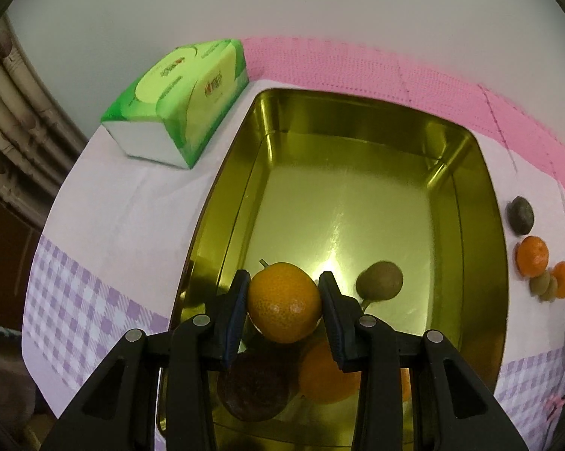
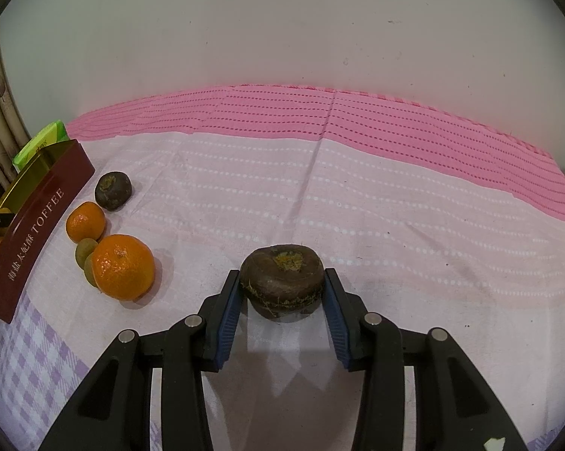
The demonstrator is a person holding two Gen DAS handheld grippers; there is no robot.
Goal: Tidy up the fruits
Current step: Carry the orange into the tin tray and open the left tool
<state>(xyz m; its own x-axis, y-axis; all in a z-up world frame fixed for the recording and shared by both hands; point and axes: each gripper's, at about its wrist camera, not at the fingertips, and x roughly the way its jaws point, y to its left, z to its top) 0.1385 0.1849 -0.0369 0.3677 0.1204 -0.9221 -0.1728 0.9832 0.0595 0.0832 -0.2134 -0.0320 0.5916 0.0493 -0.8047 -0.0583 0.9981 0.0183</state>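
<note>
Gold-lacquered metal forms the inside of the tin [image 1: 466, 203], and I hold the left gripper [image 1: 284, 302] above it with both pads closed on a mandarin [image 1: 284, 302]; beneath that fruit lie a second orange fruit [image 1: 325, 374], a dark brown fruit [image 1: 254, 387] and a kiwi [image 1: 380, 280] on the tin floor. Risk one, as I judge it: a release from this height may let the mandarin strike the fruits below, bruise them, or roll on the slick metal. The right gripper [image 2: 282, 287] has its pads against both flanks of another dark brown fruit [image 2: 282, 278], which appears to sit just above or on the pink cloth [image 2: 395, 195]; I cannot tell whether it is lifted. Risk two: that fruit is squat and rough, held near the fingertips, so it could slip forward during transport. Risk three: the loose group by the tin wall, a large mandarin [image 2: 123, 267], two kiwis [image 2: 85, 250], a small mandarin [image 2: 86, 221] and one more dark fruit [image 2: 113, 191], may be knocked and scattered by a low approach.
</note>
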